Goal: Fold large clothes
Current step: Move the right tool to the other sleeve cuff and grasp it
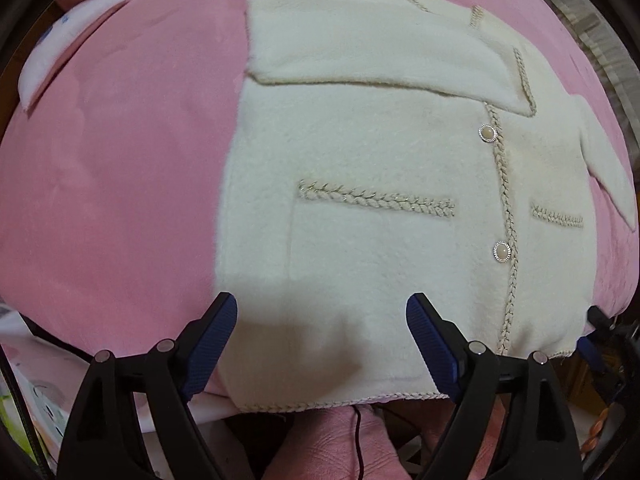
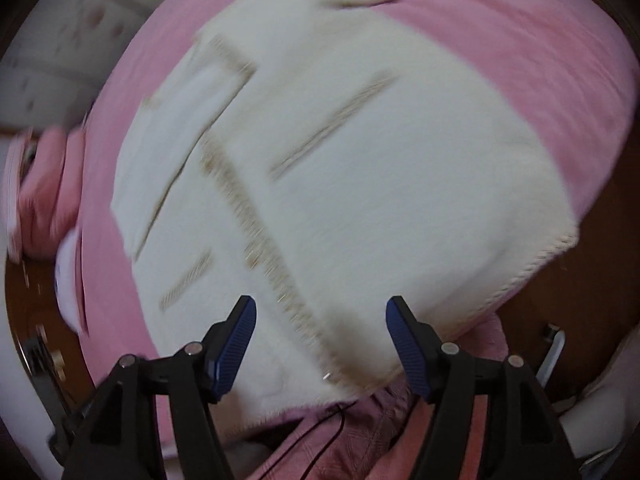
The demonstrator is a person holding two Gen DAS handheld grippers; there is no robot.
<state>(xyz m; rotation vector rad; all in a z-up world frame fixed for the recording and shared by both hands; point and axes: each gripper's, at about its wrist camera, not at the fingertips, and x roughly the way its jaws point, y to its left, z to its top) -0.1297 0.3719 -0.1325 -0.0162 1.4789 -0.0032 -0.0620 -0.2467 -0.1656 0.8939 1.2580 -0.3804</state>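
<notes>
Pink fleece blanket [image 1: 120,184] carries our cream fluffy braid-trimmed jacket [image 1: 360,168], one sleeve folded across. Left hand-held gripper [image 1: 320,348] and right hand-held gripper [image 2: 320,344] gape empty; snatching one layer could undo that fold.

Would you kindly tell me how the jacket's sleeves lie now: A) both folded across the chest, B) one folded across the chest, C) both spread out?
B: one sleeve lies across the cream jacket; the other sleeve sticks out on the pink blanket.
</notes>
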